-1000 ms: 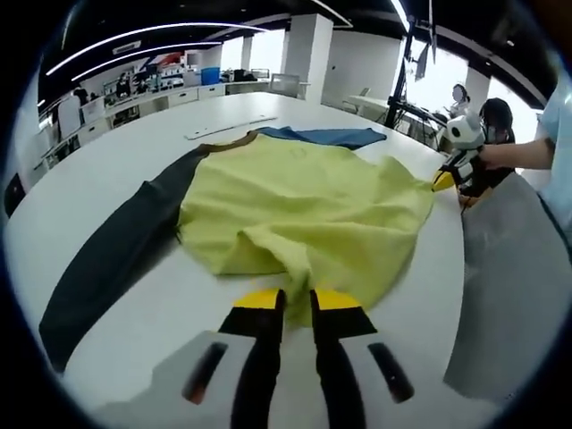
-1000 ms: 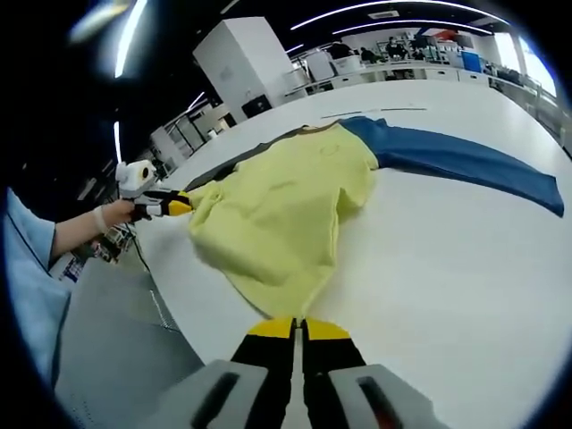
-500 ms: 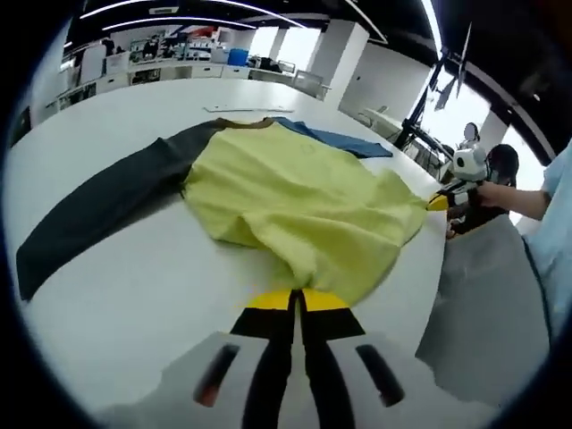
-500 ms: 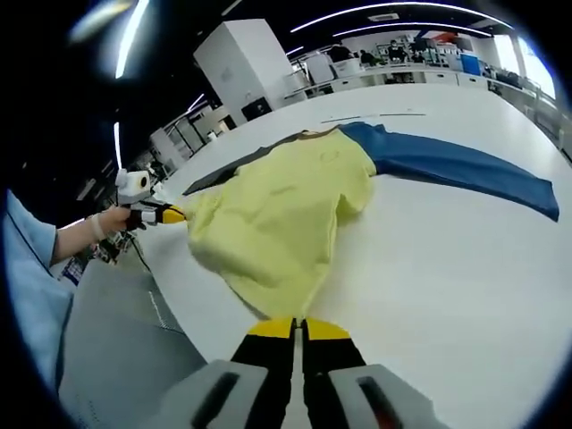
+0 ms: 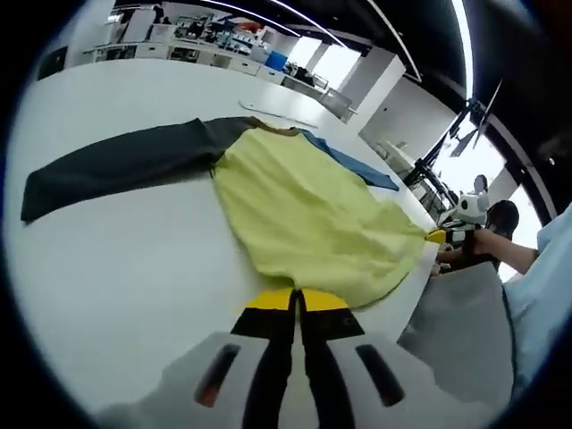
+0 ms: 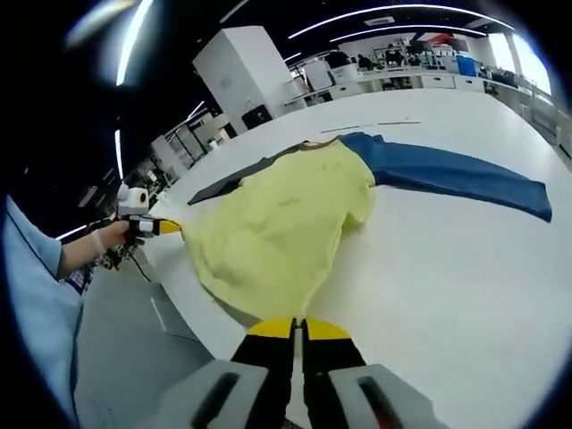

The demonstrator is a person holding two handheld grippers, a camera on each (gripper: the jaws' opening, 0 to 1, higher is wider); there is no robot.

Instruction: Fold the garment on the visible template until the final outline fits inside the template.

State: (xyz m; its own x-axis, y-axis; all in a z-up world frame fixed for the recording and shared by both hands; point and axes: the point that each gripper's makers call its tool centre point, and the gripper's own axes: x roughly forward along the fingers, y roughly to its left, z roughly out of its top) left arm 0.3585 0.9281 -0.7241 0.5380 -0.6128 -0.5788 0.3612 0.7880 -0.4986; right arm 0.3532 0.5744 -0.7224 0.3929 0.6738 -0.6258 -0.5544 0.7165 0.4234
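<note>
Nearest in the left gripper view, the left gripper (image 5: 297, 302) has its jaws together, pinched on the hem of the shirt (image 5: 308, 210). In the right gripper view the right gripper (image 6: 298, 329) is closed the same way on the hem's other corner. Each one appears in the other's view: the right gripper sits at about 3 o'clock in the left gripper view, and the left gripper at about 9 o'clock in the right gripper view, held in a hand (image 6: 105, 238).

The shirt lies on the table (image 5: 107, 259), yellow body in the middle, drawn fairly flat between the two grips. It looks to be thin, limp cloth, light and ready to slide on the smooth top, so it should drape and crease wherever it is let slack. The two hem corners seem the right hold for carrying the bottom edge up toward the collar.

The near table edge (image 6: 170, 317) runs just behind the hem, so there is little room to draw back.

Farther out, the dark sleeve (image 5: 125, 165) stretches toward 9 o'clock in the left gripper view, and the blue sleeve (image 6: 451, 170) reaches toward 3 o'clock in the right gripper view. Both lie flat with bare tabletop around them. I cannot make out a template outline. Beyond the collar there is open table, then desks (image 6: 420, 76) well apart.
</note>
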